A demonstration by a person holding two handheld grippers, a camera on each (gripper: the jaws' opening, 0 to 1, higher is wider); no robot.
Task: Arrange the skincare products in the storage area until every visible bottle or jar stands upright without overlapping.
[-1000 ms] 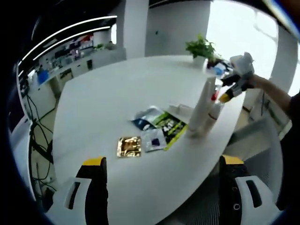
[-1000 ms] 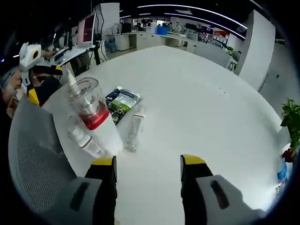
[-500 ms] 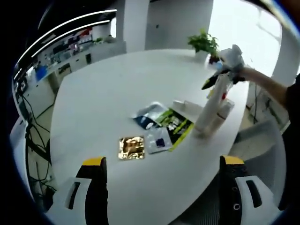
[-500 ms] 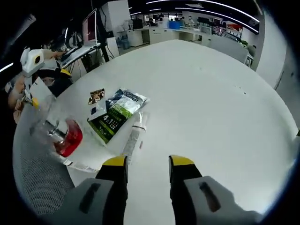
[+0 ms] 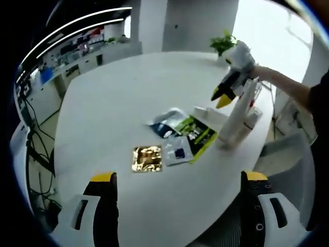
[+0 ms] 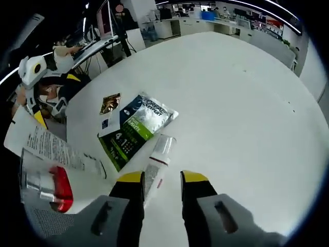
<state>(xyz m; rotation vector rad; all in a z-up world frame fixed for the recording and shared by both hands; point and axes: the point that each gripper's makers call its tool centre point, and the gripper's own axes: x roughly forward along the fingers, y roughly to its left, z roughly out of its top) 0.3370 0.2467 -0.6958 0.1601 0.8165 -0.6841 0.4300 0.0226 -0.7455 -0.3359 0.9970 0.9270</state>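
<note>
The right claw (image 6: pixel 157 180) comes down with its jaws a narrow gap apart, straddling the end of a clear tube (image 6: pixel 157 159) that lies flat on the white table (image 6: pixel 247 103), probably so it can be pinched and stood up. Just beside the tube lie flat sachets (image 6: pixel 134 126). Near the table's edge two tall bottles (image 5: pixel 237 116) already stand upright and close together. The left claw (image 5: pixel 177 180) hangs wide open, holding nothing, back from the table's edge.

Lying tube (image 6: pixel 156 167) partly hidden behind the right tongs (image 6: pixel 161 179), small print on green sachet (image 6: pixel 126 136) too small to read, red-banded bottle (image 6: pixel 46 186) blurred at left, plant (image 5: pixel 222 43) partly behind right tongs (image 5: pixel 222 95).
</note>
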